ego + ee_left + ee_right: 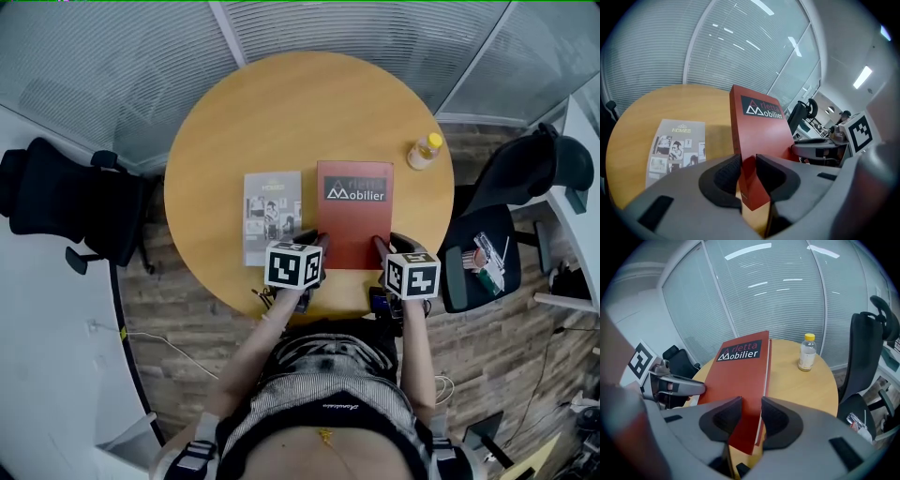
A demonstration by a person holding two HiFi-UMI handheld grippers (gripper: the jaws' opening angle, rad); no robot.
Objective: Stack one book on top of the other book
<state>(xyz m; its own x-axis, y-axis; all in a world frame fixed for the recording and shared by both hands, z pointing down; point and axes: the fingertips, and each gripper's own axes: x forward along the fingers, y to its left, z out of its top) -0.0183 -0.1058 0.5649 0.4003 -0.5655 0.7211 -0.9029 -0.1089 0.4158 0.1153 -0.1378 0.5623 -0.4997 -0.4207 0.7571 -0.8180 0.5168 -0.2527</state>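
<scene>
The person has both grippers on the red hardcover book (353,211), which lies on the round wooden bench (281,112) just right of the thin grey softcover book (272,216) with small photographs on its cover. The left gripper (307,239) is clamped on the red book's near left corner and the right gripper (386,246) on its near right corner. Each gripper's own view shows its pads pressing the cover from both sides. From the left gripper view the near edge looks tipped up off the wood, though I cannot tell whether the far edge rests on it. So I'd say the pick-up is the step in hand, and nothing is stacked yet. Next, the red book has to come fully clear of the bench, travel sideways to the person's left and go down flat on the grey one, edges roughly matched. Both grips need to hold evenly so the wide cover does not twist. A small clear plastic bottle (425,150) with a yellow cap stands well off to the right, out of the way.
</scene>
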